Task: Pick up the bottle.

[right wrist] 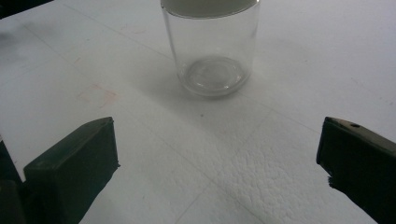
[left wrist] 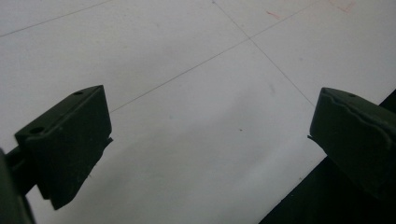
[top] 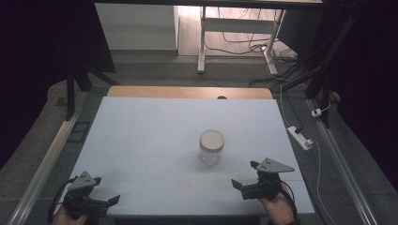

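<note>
Glass jar with pale lid stands upright at the table's middle, probably empty. Right gripper, jaws apart, is nearer and faces it from near right; left gripper, also spread, is well apart at near left.

High view overhead, facing forward-down; right gripper view close, low, shares jar on table.
</note>
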The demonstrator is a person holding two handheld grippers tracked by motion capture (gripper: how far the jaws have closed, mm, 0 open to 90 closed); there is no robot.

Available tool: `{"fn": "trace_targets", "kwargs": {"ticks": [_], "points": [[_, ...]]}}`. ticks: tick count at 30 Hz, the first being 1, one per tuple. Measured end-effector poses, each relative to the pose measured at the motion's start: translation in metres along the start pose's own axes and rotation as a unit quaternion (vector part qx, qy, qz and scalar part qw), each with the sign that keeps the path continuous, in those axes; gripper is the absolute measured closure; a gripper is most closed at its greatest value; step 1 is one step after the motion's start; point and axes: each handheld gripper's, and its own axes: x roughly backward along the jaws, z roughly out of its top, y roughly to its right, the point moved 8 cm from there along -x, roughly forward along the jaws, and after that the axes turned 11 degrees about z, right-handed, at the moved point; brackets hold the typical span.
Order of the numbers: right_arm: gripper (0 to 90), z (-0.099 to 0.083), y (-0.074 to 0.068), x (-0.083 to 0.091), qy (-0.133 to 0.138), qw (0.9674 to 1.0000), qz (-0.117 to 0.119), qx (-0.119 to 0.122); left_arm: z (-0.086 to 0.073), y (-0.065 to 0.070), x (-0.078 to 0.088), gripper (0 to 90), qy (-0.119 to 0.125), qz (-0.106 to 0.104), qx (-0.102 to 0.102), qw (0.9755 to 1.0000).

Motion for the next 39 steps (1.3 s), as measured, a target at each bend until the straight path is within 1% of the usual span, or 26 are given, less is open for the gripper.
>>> {"fn": "trace_targets", "kwargs": {"ticks": [6,9,12,15,22,24,28,33,34,39], "points": [[0.0,0.005,0.001,-0.011,-0.005,1.0,0.008,-0.002,0.0,0.0,0.0,0.8,0.003,0.002,-0.002,1.0],[0.0,0.007,0.002,-0.017,-0.008,0.9999,0.011,0.004,0.0,0.0,0.0,0.8,0.003,0.001,-0.003,1.0],[0.0,0.009,0.003,-0.024,-0.011,0.9998,0.014,0.009,0.0,0.0,0.0,0.7,0.003,-0.002,0.0,1.0],[0.0,0.011,0.005,-0.029,-0.015,0.9997,0.018,0.006,0.0,0.0,0.001,0.5,0.004,-0.003,0.002,1.0],[0.0,0.016,0.011,-0.039,-0.021,0.9997,0.01,0.0,0.0,-0.001,0.0,0.0,0.004,-0.004,0.006,1.0],[0.0,0.017,0.013,-0.043,-0.023,0.9997,0.002,0.002,0.0,-0.001,0.0,0.0,0.003,-0.004,0.006,1.0],[0.0,0.019,0.015,-0.049,-0.024,0.9997,-0.002,0.005,0.0,-0.001,0.0,0.0,0.002,-0.005,0.007,1.0],[0.0,0.022,0.016,-0.057,-0.028,0.9996,0.003,0.004,0.0,-0.001,0.0,0.0,0.001,-0.006,0.007,1.0],[0.0,0.023,0.016,-0.061,-0.03,0.9995,0.008,0.005,0.0,-0.001,0.0,0.0,0.0,-0.007,0.007,0.9999],[0.0,0.026,0.019,-0.07,-0.038,0.9992,0.011,0.009,0.0,-0.001,0.0,0.0,0.0,-0.007,0.008,0.9999]]}}
